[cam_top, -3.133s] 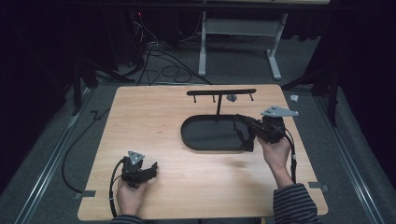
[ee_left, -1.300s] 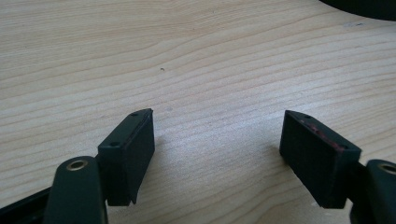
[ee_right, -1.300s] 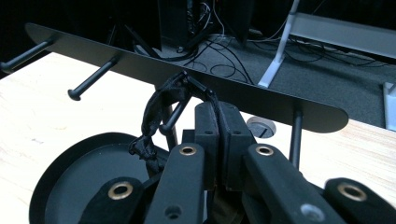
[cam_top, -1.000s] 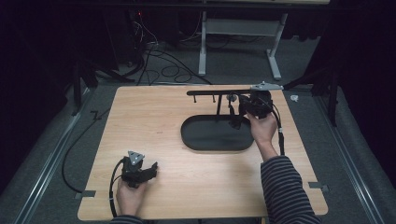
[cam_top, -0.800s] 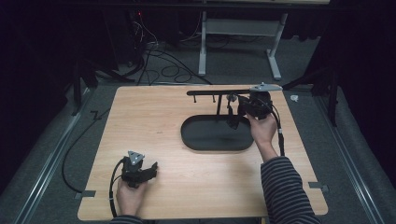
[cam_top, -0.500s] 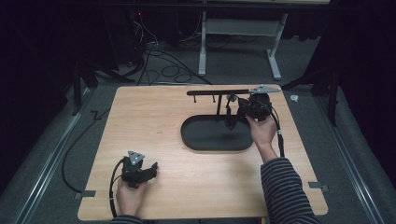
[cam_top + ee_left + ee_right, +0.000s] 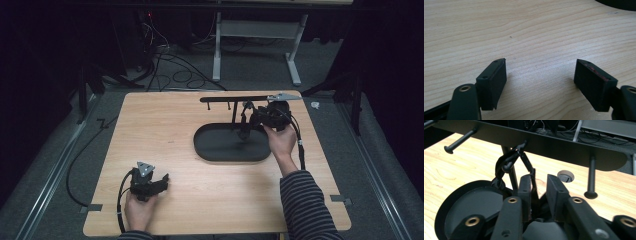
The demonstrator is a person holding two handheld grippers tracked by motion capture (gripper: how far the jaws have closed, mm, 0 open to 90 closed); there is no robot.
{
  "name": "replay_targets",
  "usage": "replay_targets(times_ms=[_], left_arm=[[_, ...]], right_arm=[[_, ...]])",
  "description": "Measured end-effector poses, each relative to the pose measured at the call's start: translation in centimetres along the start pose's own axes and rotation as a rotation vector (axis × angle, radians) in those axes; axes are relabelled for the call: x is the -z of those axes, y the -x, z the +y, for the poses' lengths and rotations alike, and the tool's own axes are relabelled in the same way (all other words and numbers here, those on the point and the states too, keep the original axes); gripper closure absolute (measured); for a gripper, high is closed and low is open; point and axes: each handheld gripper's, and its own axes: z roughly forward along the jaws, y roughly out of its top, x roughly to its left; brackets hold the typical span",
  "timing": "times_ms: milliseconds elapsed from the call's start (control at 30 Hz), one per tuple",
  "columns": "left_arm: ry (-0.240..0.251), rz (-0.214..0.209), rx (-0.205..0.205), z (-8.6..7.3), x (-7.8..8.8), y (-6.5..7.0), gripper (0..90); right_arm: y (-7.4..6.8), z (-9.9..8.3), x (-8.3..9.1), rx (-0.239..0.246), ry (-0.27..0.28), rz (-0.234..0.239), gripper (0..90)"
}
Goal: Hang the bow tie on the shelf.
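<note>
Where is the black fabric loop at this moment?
In the right gripper view, the black fabric loop hangs on a peg under the black metal stand's crossbar, above the black oval base, with its strand running down between the right tool's jaws.

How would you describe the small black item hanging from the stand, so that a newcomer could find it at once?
Start at the wooden table and find the black stand with an oval base and a crossbar of pegs. The black strap is looped over a peg beside the upright post, unlike the bare pegs, and runs down between the right gripper jaws.
</note>
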Motion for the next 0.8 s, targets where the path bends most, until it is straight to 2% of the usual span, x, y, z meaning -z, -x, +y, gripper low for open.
replay_targets(times_ms=[433,800], left_arm=[[0.0,0.001,0.0,0.0,0.0,0.0,26.7],[0.001,0.001,0.001,0.0,0.0,0.0,27.1]], right_arm=[[0.1,0.0,1.9,0.016,0.041,0.007,67.6],[1.1,-0.7,3.5,-0.009,0.071,0.007,64.1]])
